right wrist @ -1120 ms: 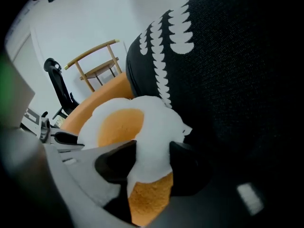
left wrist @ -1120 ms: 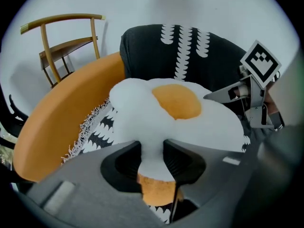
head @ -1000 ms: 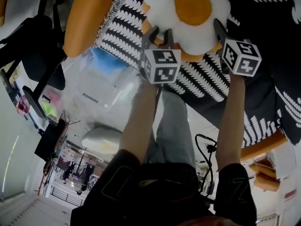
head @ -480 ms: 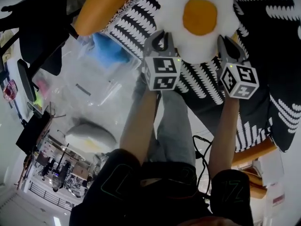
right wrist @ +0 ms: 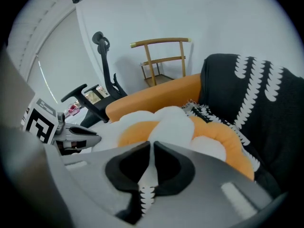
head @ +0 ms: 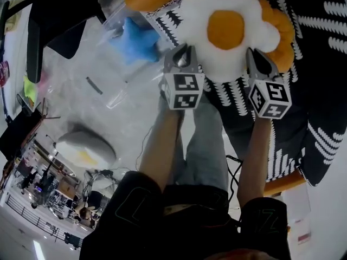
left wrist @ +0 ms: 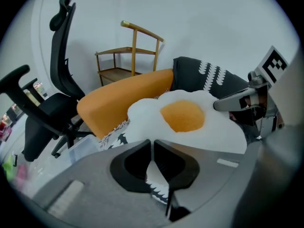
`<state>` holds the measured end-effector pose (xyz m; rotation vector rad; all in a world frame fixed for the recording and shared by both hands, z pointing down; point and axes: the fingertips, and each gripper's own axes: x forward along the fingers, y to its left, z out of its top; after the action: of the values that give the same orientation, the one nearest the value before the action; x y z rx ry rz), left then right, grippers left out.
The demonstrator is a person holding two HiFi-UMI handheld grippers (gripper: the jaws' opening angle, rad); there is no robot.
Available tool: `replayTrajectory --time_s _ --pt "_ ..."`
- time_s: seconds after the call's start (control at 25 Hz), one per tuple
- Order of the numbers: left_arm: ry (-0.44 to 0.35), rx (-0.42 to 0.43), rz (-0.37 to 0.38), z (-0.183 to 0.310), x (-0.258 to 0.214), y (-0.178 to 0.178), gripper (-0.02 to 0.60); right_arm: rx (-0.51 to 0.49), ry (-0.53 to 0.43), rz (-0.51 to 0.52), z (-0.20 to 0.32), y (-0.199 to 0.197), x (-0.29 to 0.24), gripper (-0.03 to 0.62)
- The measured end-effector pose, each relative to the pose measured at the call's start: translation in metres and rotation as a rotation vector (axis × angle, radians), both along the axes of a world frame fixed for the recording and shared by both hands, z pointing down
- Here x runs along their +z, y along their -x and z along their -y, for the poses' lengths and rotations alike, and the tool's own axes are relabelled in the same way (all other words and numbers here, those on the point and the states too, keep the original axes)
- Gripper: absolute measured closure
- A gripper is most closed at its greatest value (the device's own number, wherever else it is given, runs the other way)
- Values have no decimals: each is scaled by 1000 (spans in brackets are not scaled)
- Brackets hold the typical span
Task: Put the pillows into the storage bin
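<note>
The left gripper is pressed together on a thin fold at the rim of the white plush fried-egg pillow. The right gripper has just been closing its jaws and now pinches the opposite rim. The pillow hangs between them over the black-and-white patterned throw, with the clear plastic storage bin off to the left in the head view.

Both grips look shallow (just a lip of soft fabric each), so I judge that a quick swing towards the bin could pull one edge free and leave the pillow dangling or dropped. The orange lobed cushion lies against it and could be dragged along. A blue soft thing already in the bin may keep the pillow from settling.

I can read no brand or words. The gripper cubes carry only square black-and-white markers, and the green outlines on the person's black top are too unclear to read
</note>
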<state>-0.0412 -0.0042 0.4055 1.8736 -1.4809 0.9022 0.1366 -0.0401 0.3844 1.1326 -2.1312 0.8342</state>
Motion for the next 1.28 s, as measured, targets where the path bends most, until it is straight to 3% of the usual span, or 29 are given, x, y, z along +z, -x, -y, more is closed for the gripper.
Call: replayTrajectory --time_s 0.36,0.64,0.88,1.12,1.2,1.28 --pt "37 -142 -17 -67 3 111 555 -162 39 -35 -45 117 0 574" --pt "60 -300 -3 -143 10 229 555 -352 68 -40 -100 244 15 574" --pt "60 -456 11 -185 17 326 555 -543 61 -46 -113 359 24 574" --pt "55 -534 32 -212 30 371 547 -620 -1 -65 -117 417 38 559" --pt "113 -522 73 -219 42 380 501 -603 -16 -60 -114 426 46 513" --pt "180 -501 56 -225 58 382 480 -598 5 -75 -115 426 59 513"
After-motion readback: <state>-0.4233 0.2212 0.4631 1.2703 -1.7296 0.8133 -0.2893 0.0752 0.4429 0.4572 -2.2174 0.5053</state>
